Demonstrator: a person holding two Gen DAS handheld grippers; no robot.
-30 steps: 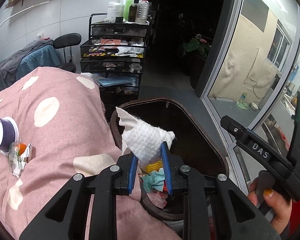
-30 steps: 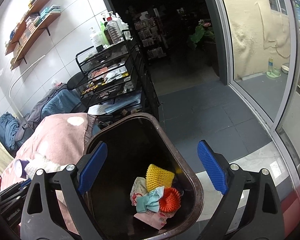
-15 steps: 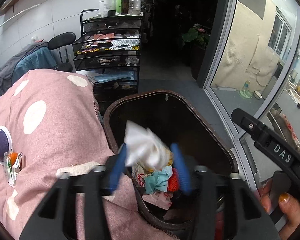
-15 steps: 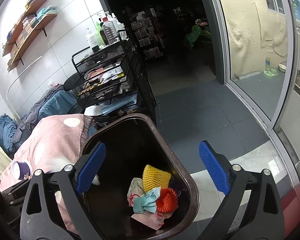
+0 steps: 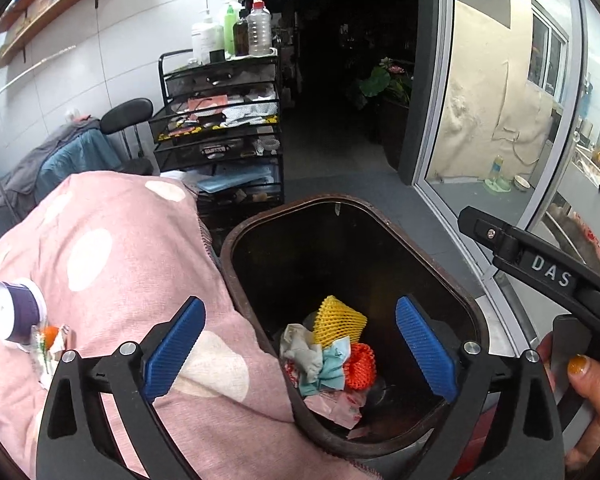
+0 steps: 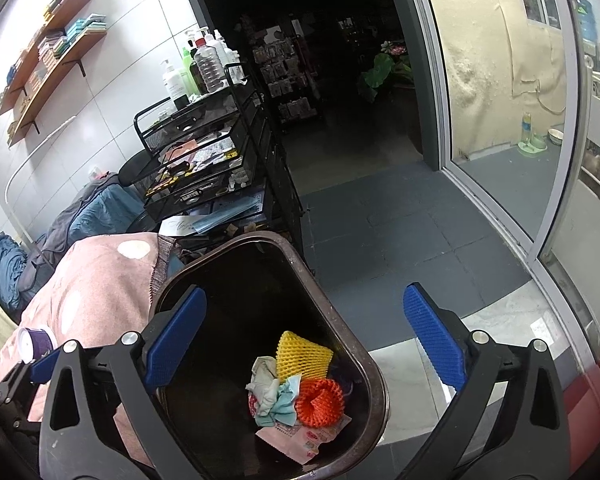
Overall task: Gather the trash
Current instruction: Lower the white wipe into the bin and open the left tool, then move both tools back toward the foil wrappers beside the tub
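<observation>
Flanking the bin (image 5: 236,248): pink dotted blanket (image 5: 112,248), grey floor (image 6: 400,232).

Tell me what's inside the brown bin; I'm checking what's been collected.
In the brown bin: yellow foam net, orange foam net, crumpled tissue, teal scrap and pink wrapper. Anything beneath the pile is covered.

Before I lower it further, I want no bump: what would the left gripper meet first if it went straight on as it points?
Probably the trash pile, the yellow foam net first, inside the brown bin. The left gripper is opening, nothing between its jaws. Depth is unclear.
</observation>
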